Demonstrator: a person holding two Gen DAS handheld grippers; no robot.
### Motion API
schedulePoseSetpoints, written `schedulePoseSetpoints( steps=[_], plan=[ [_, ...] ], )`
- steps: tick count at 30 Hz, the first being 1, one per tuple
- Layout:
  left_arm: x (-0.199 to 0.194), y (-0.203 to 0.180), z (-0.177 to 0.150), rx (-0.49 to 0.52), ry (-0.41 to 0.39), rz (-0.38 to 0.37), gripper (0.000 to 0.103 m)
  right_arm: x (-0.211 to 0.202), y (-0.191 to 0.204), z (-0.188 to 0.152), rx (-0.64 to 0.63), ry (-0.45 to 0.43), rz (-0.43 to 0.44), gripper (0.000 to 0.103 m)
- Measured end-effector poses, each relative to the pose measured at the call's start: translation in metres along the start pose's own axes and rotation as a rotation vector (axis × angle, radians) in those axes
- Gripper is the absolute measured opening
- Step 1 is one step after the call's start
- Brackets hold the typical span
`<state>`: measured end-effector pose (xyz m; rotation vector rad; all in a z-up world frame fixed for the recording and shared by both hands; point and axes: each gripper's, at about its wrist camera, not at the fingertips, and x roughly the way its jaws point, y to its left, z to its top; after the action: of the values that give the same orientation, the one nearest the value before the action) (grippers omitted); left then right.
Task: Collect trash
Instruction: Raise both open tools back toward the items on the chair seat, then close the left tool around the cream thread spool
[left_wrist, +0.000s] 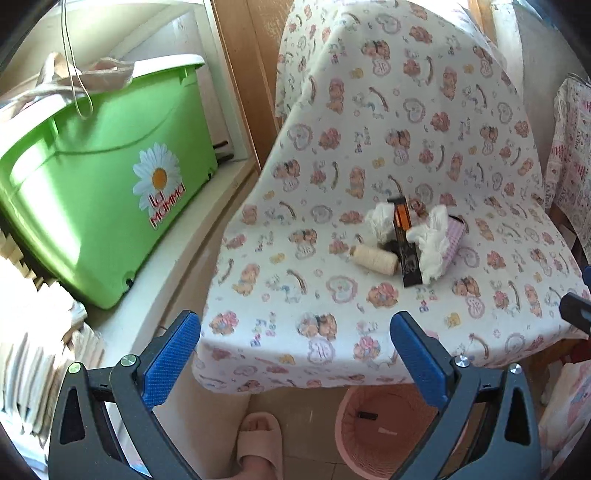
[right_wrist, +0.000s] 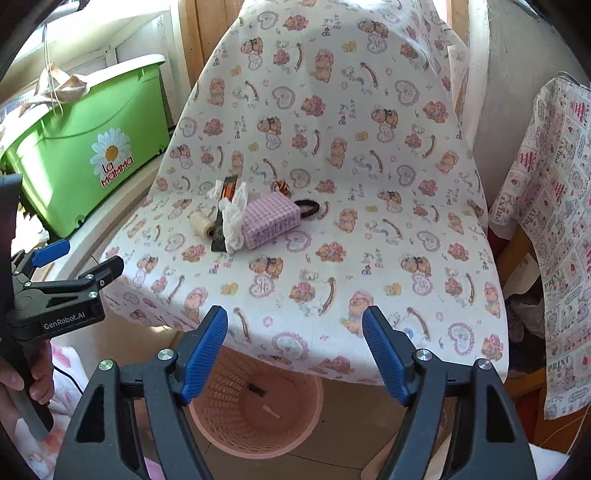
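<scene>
The green plastic tub (right_wrist: 85, 162) beside the chair carried a daisy decal lettered "la MaMMa". Your left gripper (left_wrist: 295, 332) bore "GenRobot.AI" on its body, legible from the right wrist view (right_wrist: 70, 266). The chair cover (right_wrist: 332, 184) repeated the words "Baby Bear" among its bears and hearts, and a second cloth (right_wrist: 554, 221) hanging at the right edge read "PRINT" several times.

On the seat you had one cluster of items, all touching or just beside one another: two crumpled white tissues (right_wrist: 232, 218), one black-and-orange wrapper (right_wrist: 223, 214), one lilac gingham packet (right_wrist: 271, 219) with print too small to read, and one spool of cream thread (right_wrist: 201, 221). One black hair tie (right_wrist: 308, 207) lay just behind the packet.

One pink mesh wastebasket (right_wrist: 207, 428) stood on the floor under the seat's front edge, holding two small scraps.

Both your grippers, right (right_wrist: 295, 347) included, were held spread wide and gripped nothing, hovering short of the seat.
</scene>
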<state>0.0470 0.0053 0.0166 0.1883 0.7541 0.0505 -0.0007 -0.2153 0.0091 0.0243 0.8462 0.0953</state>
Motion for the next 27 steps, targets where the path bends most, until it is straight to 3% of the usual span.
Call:
schedulePoseSetpoints(
  steps=[4, 9, 16, 18, 21, 24, 27],
  plan=[
    [-0.013, 0.023, 0.032, -0.094, -0.088, -0.025, 0.102, -0.014, -0.010, 0.039, -0.009, -0.080, -0.015, 0.085],
    [-0.004, 0.033, 0.053, -0.149, -0.104, -0.030, 0.102, -0.013, -0.020, 0.071, -0.023, -0.130, -0.063, 0.085],
    [0.035, 0.022, 0.038, -0.088, -0.051, -0.046, 0.102, 0.020, -0.030, 0.066, 0.013, -0.098, -0.059, 0.085],
    [0.050, 0.021, 0.028, -0.093, -0.001, -0.049, 0.102, 0.034, -0.033, 0.058, 0.029, -0.083, -0.062, 0.085],
    [0.071, 0.022, 0.022, -0.139, 0.091, -0.138, 0.102, 0.057, -0.036, 0.046, 0.063, -0.048, -0.064, 0.085],
    [0.080, 0.017, 0.019, -0.145, 0.109, -0.157, 0.101, 0.077, -0.036, 0.041, 0.088, -0.002, -0.070, 0.085],
    [0.083, 0.007, 0.017, -0.138, 0.112, -0.234, 0.100, 0.084, -0.029, 0.044, 0.074, 0.006, -0.047, 0.085]
  ],
)
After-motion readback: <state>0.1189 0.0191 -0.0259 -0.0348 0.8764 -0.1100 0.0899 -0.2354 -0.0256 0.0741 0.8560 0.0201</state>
